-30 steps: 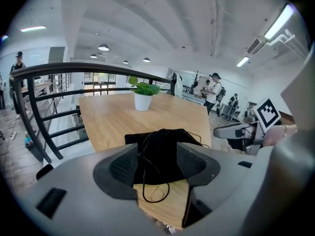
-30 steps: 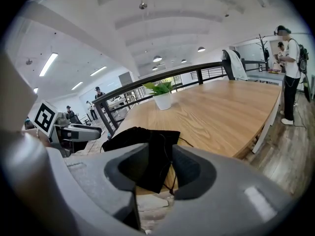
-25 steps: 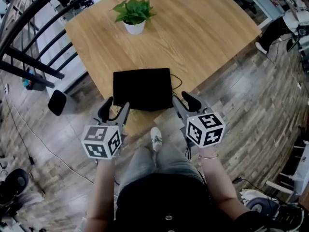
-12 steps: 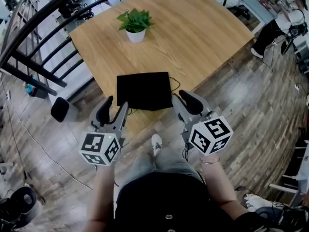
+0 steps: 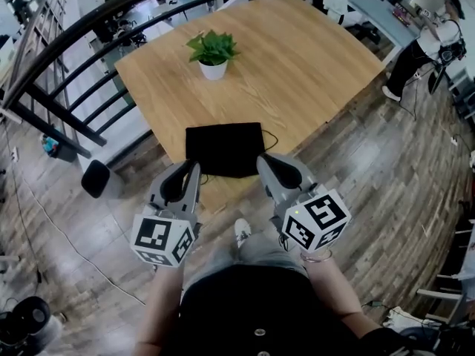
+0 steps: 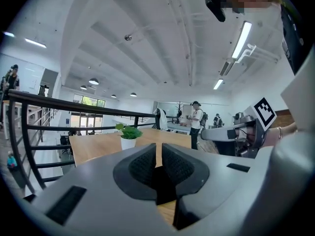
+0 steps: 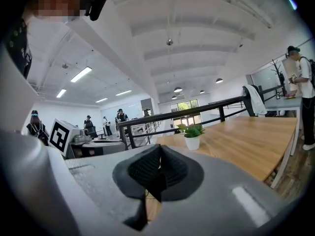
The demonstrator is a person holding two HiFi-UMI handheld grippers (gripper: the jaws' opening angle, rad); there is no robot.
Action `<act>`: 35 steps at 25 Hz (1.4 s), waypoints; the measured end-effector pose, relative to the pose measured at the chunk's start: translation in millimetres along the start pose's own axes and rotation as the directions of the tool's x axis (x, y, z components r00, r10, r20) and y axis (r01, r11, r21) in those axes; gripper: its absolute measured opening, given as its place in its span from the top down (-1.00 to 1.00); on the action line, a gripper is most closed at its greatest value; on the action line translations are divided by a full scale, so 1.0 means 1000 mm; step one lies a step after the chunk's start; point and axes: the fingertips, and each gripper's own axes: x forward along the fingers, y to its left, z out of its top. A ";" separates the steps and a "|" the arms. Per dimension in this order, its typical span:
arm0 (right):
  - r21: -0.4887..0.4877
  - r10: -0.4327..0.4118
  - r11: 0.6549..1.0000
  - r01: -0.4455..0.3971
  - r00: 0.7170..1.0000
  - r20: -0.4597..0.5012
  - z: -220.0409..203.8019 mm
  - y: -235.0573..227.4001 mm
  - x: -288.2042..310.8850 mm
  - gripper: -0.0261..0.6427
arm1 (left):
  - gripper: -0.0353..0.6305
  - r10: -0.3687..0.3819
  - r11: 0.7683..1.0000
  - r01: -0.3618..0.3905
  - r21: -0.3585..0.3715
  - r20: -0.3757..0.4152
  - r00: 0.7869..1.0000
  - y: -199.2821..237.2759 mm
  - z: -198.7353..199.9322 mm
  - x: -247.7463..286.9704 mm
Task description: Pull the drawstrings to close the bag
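Observation:
A flat black drawstring bag (image 5: 225,148) lies at the near edge of the wooden table (image 5: 297,58). A thin black cord (image 5: 272,135) loops out from its right side. My left gripper (image 5: 183,176) hovers just short of the bag's near left corner. Its jaws are closing, with only a slim gap left between the pads (image 6: 143,162) and nothing in that gap. My right gripper (image 5: 269,167) is at the bag's near right corner, shut, its pads (image 7: 146,167) touching with nothing seen between them. Both point level across the table, above the bag.
A small potted plant (image 5: 213,53) stands at the table's far middle, also seen as plant (image 6: 129,133) and plant (image 7: 192,134). A black railing (image 5: 67,87) runs along the left. A dark stool (image 5: 96,179) stands on the floor left of the table. People stand at desks far off.
Both grippers' jaws went from wide open to nearly or fully together. Both grippers stayed at the bag's near corners while the view shifted slightly.

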 end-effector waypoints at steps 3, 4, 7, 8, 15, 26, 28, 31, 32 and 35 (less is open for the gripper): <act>-0.011 0.030 0.999 -0.030 0.999 -0.017 0.000 0.012 0.000 0.92 | 0.80 -0.020 1.000 0.020 0.022 0.007 1.000 -0.007 0.004 -0.004; -0.017 0.040 0.999 -0.040 0.999 -0.025 0.000 0.016 0.000 0.92 | 0.82 -0.025 0.999 0.024 0.035 0.008 1.000 -0.010 0.005 -0.006; -0.036 0.058 0.998 -0.059 0.998 -0.033 0.002 0.024 -0.001 0.92 | 0.84 -0.033 0.997 0.032 0.070 0.009 0.999 -0.016 0.008 -0.012; -0.038 0.057 0.998 -0.058 0.998 -0.032 0.002 0.025 -0.002 0.92 | 0.84 -0.037 0.997 0.037 0.074 0.010 0.999 -0.017 0.008 -0.014; -0.027 0.049 0.998 -0.050 0.997 -0.051 -0.007 0.031 -0.009 0.93 | 0.85 -0.054 0.995 0.056 0.078 -0.026 0.998 -0.032 -0.002 -0.020; -0.028 0.067 0.997 -0.069 0.996 -0.065 -0.015 0.038 -0.016 0.93 | 0.85 -0.053 0.997 0.056 0.060 -0.059 0.997 -0.039 -0.013 -0.023; -0.032 0.072 0.997 -0.074 0.995 -0.066 -0.015 0.039 -0.016 0.93 | 0.85 -0.060 0.996 0.064 0.064 -0.064 0.996 -0.041 -0.014 -0.022; -0.036 0.065 0.997 -0.067 0.995 -0.072 -0.016 0.039 -0.016 0.93 | 0.85 -0.061 0.994 0.067 0.084 -0.070 0.996 -0.043 -0.014 -0.021; -0.037 0.057 0.998 -0.060 0.996 -0.075 -0.017 0.038 -0.017 0.93 | 0.85 -0.058 0.994 0.065 0.090 -0.071 0.996 -0.042 -0.014 -0.020; -0.044 0.033 0.998 -0.037 0.996 -0.079 -0.016 0.034 -0.018 0.93 | 0.85 -0.054 0.994 0.060 0.090 -0.071 0.996 -0.041 -0.014 -0.019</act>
